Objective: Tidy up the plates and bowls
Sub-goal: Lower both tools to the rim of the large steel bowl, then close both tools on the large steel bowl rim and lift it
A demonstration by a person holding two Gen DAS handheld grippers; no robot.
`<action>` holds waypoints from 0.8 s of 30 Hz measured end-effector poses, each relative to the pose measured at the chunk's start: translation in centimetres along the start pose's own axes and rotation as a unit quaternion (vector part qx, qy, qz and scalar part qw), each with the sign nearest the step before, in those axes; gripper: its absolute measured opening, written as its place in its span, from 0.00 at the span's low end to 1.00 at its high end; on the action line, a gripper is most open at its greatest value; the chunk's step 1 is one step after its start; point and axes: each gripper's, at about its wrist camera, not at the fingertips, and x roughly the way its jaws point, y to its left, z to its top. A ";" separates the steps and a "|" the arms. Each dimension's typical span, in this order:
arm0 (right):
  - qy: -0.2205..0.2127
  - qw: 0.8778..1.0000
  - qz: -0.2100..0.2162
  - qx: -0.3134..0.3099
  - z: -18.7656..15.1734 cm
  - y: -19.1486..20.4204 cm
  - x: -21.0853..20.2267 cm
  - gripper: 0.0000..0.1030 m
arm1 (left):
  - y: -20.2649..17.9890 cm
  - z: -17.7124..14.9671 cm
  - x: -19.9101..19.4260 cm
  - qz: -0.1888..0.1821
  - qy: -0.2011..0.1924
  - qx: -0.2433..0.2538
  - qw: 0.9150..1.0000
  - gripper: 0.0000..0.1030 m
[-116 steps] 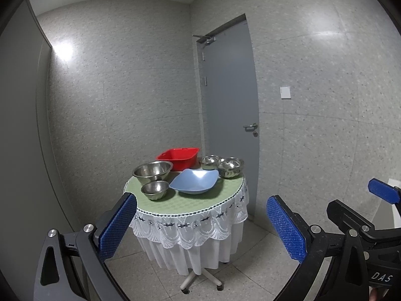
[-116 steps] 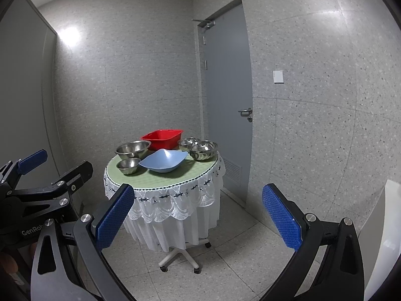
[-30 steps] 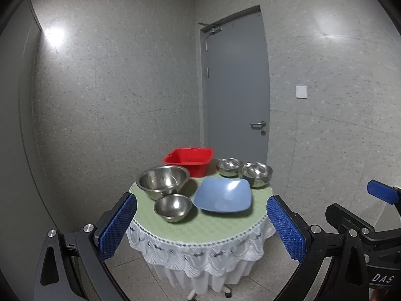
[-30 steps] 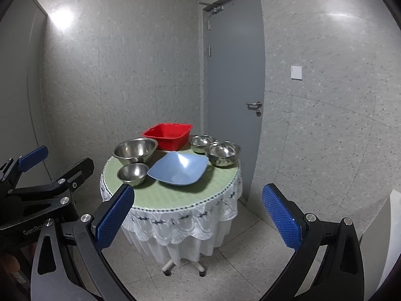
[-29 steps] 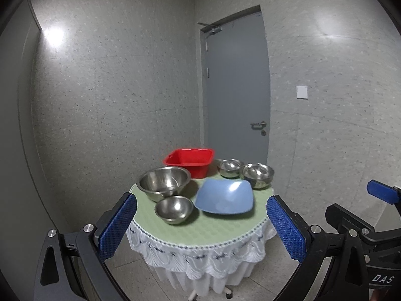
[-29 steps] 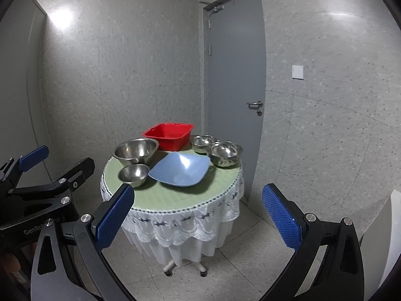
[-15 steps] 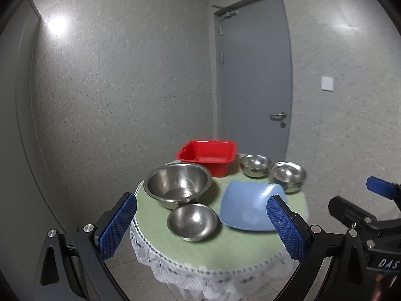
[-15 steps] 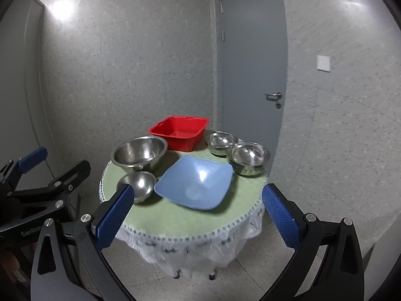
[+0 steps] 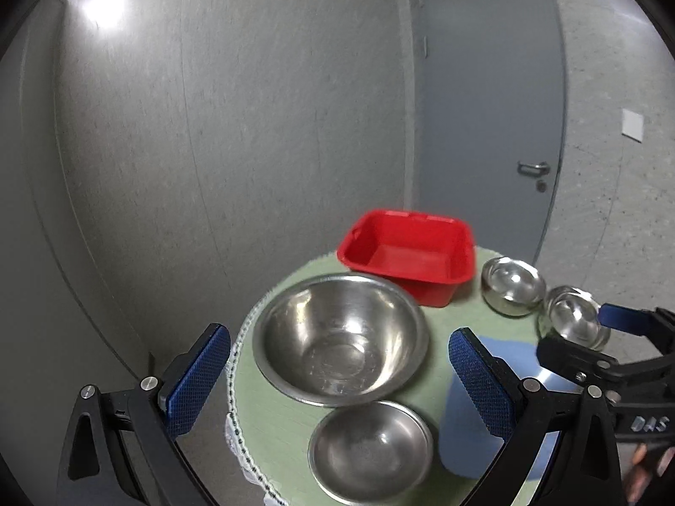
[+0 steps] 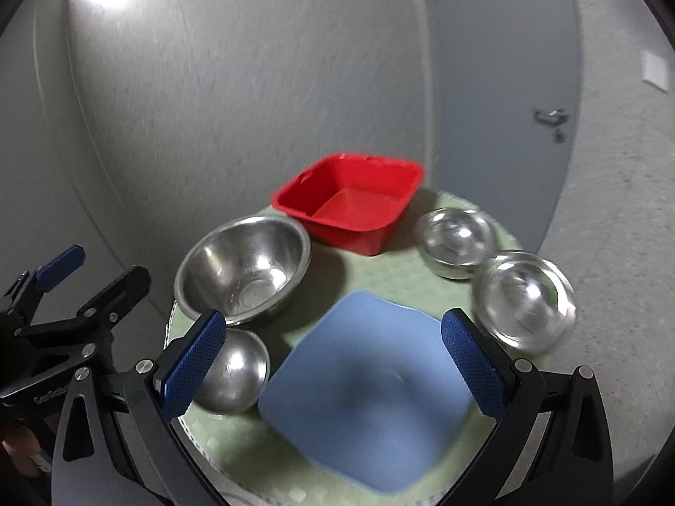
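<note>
A large steel bowl (image 9: 339, 339) (image 10: 244, 270) sits on the round green-topped table (image 9: 261, 417), with a small steel bowl (image 9: 371, 451) (image 10: 234, 373) in front of it. A blue square plate (image 10: 371, 396) (image 9: 460, 442) lies at the front right. Two more steel bowls (image 10: 457, 242) (image 10: 527, 299) sit at the right. My left gripper (image 9: 337, 383) is open and empty, above the large bowl. My right gripper (image 10: 333, 364) is open and empty, above the blue plate.
A red plastic tub (image 9: 407, 251) (image 10: 352, 202) stands at the back of the table. A grey door (image 9: 485, 105) and grey walls are behind. The table's white lace skirt edge (image 9: 234, 430) marks the left rim.
Both grippers have moved closer to the table and tilted down over it; the dishes now fill the views. Nothing on the table has moved.
</note>
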 end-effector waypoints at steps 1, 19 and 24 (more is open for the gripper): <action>0.015 1.000 0.000 0.001 0.7 0.1 1.3 1.00 | 0.6 0.6 1.6 -0.003 0.013 -0.010 1.000 0.99; 0.172 0.985 -0.017 0.020 5.0 2.7 19.2 0.86 | 8.5 4.7 27.5 -0.046 0.198 0.016 0.979 0.69; 0.205 0.978 -0.030 0.027 4.4 3.2 21.3 0.63 | 9.6 4.9 31.2 -0.082 0.223 0.017 0.971 0.40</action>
